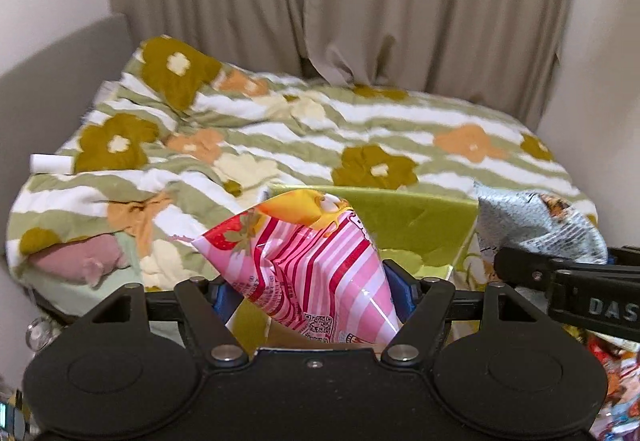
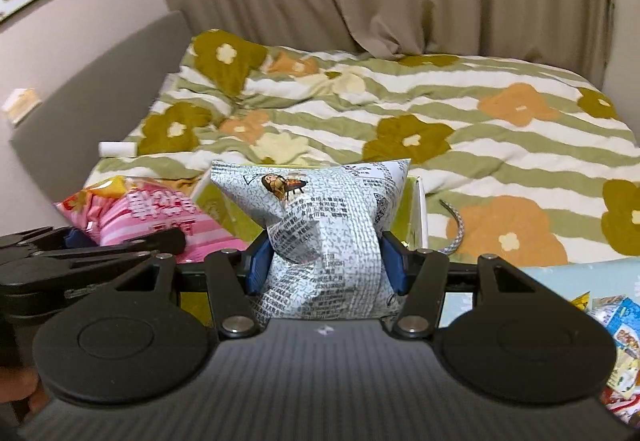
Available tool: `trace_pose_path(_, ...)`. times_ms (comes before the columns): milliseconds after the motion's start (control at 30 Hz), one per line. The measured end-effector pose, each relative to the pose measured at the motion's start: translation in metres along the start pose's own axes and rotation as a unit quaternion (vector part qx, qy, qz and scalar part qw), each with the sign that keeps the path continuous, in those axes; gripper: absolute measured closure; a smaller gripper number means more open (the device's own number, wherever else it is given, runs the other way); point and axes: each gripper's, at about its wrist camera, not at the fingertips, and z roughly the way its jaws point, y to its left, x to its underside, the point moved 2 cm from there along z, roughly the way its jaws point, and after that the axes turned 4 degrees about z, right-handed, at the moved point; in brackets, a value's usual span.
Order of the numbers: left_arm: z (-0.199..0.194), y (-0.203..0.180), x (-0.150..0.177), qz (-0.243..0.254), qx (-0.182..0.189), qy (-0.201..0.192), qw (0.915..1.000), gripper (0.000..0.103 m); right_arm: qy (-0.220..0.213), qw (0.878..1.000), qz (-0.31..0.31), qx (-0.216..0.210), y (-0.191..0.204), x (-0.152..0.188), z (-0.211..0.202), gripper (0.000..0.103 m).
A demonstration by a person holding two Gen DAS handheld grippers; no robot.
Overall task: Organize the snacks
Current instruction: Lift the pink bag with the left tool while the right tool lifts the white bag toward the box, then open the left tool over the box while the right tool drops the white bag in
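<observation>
- Left hand-held gripper (image 1: 316,295): blue pads clamped on the lower end of a pink striped snack bag (image 1: 308,261), which is pinched narrow at the grip.
- Pink striped snack bag: long axis runs from the pads up and away to the left; wide end fans out farthest from the gripper, with a strawberry print on the left corner and yellow at the top. QR code sits near the pinched end.
- Right hand-held gripper (image 2: 326,269): blue pads pressed in on both sides of a grey newsprint-pattern snack bag (image 2: 320,225), creasing its middle.
- Newsprint bag: stands roughly upright from the pads, its wide sealed edge on top and running left to right; small cartoon figure printed near the upper left.
- The two grippers ride side by side; from the right wrist view the pink bag shows just left of the newsprint bag.
- Loose snack packets (image 2: 616,341) lie low at the right edge.
- Just past both bags: an open yellow-green box (image 1: 416,217), sitting at the near edge of the bed.
- Beyond: bed with a green-striped flowered quilt (image 1: 320,129), rumpled.
- Far: beige curtains (image 1: 340,1), grey headboard (image 2: 100,81) at left.
</observation>
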Motion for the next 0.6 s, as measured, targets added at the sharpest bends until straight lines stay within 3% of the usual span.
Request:
trace_pose_path(167,0.040,-0.005,-0.003,0.025,0.016,0.021,0.9993,0.024,0.014,0.999,0.013,0.029,0.004,-0.002,0.025,0.031)
trace_pose_path(233,0.048,-0.005,-0.002,0.032,0.017,0.026,0.9990,0.003,0.020,0.999,0.015,0.037,0.002,-0.001,0.032,0.031)
trace_pose_path(267,0.049,-0.004,0.000,0.034,0.010,0.023,0.9991,0.001,0.023,0.999,0.015,0.040,0.001,-0.001,0.036,0.031)
trace_pose_path(600,0.013,0.020,0.009,-0.008,-0.006,0.016,0.9998,0.001,0.033,0.999,0.004,0.020,0.000,-0.003,0.046,0.031)
